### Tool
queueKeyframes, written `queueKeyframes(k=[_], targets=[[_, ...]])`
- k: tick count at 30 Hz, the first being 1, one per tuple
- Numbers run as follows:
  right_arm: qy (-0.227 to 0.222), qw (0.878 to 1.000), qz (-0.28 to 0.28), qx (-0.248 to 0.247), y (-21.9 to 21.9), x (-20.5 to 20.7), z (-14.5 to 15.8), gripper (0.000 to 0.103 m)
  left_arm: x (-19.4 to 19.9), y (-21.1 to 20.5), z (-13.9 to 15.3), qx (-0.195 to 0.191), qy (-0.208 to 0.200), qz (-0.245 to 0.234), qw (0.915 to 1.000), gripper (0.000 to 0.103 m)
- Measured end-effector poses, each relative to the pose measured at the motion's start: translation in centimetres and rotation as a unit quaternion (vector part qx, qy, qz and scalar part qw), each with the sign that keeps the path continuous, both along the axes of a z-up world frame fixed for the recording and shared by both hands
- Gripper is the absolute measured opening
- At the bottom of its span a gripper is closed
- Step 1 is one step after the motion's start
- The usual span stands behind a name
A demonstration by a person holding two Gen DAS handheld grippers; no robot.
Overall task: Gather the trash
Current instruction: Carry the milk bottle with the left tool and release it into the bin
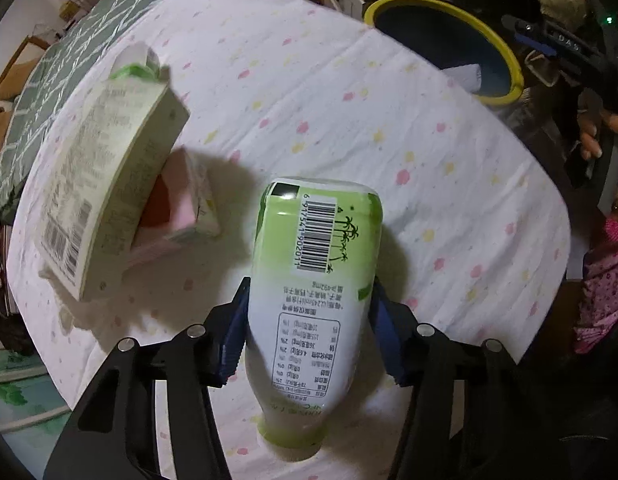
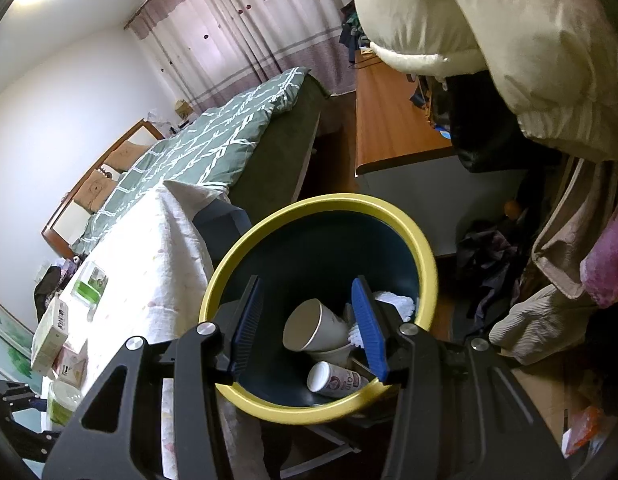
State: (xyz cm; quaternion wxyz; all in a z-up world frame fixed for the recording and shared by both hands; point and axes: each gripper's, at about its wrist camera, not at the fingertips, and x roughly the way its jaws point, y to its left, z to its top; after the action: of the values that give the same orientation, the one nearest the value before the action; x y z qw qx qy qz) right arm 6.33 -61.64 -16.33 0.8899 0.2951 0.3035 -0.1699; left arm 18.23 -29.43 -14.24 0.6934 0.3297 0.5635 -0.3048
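Observation:
My left gripper (image 1: 309,316) is shut on a green and white bottle (image 1: 309,280), cap toward the camera, held above the white spotted tablecloth (image 1: 389,120). A tall green and white carton (image 1: 105,184) and a pink box (image 1: 181,200) stand to its left. My right gripper (image 2: 307,320) is open and empty, right above the yellow-rimmed bin (image 2: 229,276). Inside the bin lie a paper cup (image 2: 313,324), a small white bottle (image 2: 333,378) and crumpled white paper (image 2: 393,300). The bin also shows in the left wrist view (image 1: 505,56), beyond the table's far right edge.
The right wrist view shows the table (image 2: 149,272) left of the bin with the carton (image 2: 51,332), a small green box (image 2: 89,280) and the held bottle (image 2: 63,400). A green bed (image 2: 213,140), a wooden desk (image 2: 389,120) and hanging clothes (image 2: 509,40) surround the bin.

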Motion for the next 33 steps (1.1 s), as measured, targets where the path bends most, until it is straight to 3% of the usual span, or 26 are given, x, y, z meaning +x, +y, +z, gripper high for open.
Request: queueKeyframes(k=[9, 25, 33], targets=[[-0.012, 1.0, -0.017, -0.001, -1.3, -1.8, 0.4, 0.044, -0.8, -5.5, 3.5, -0.035, -0.03, -0.068, 0.9966, 0.054], [-0.009, 0.999, -0.052, 0.007, -3.6, -6.3, -0.1, 0.044, -1.0, -20.9, 8.2, -0.131, -0.051, -0.175, 0.9745, 0.052], [-0.007, 0.998, -0.061, 0.008, -4.1, -7.5, -0.2, 0.044, 0.1, -27.3, 6.7, -0.154, -0.046, -0.182, 0.9701, 0.051]])
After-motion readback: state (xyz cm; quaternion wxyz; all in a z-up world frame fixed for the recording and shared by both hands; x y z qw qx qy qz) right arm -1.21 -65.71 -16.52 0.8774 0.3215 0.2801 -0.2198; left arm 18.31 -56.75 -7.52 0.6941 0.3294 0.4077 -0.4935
